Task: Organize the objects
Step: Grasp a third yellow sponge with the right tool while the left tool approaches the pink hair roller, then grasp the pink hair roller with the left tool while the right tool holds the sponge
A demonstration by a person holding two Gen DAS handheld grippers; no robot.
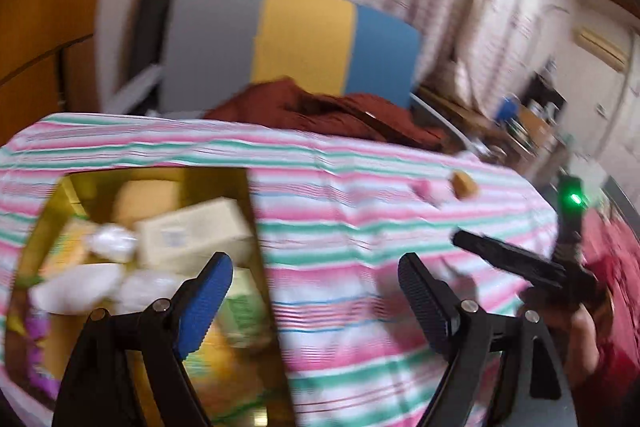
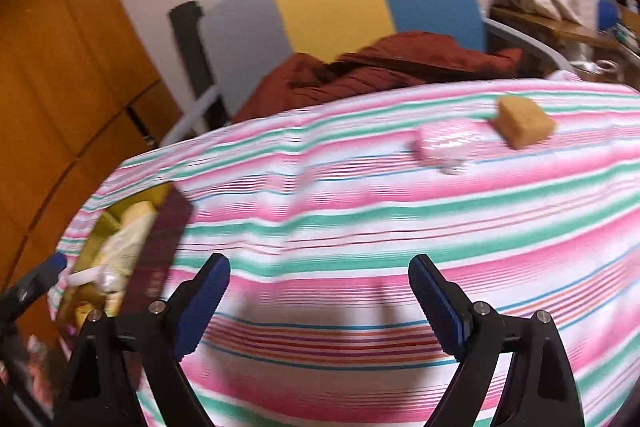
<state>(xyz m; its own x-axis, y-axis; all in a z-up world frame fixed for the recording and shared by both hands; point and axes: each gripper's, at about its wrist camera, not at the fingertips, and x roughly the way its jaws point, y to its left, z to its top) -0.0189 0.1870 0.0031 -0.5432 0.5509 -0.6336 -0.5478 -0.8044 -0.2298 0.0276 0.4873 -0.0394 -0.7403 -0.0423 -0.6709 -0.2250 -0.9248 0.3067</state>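
- Ahead of my right gripper [image 2: 320,303], well beyond its jaws and up to the right, a brown block [image 2: 522,122] and a pink wrapped packet [image 2: 446,141] lie just beside each other on the striped table [image 2: 360,227].
- Both sets of jaws stand wide apart with nothing between them.
- Under my left gripper [image 1: 316,303], its left jaw hangs over the gold box [image 1: 256,247], already crowded with packets.
- I judge the next pick is the pink packet: I would approach low, straddle its short sides, and close gently because the wrapper looks slippery.
- Both views are smeared, so I would slow down before closing.
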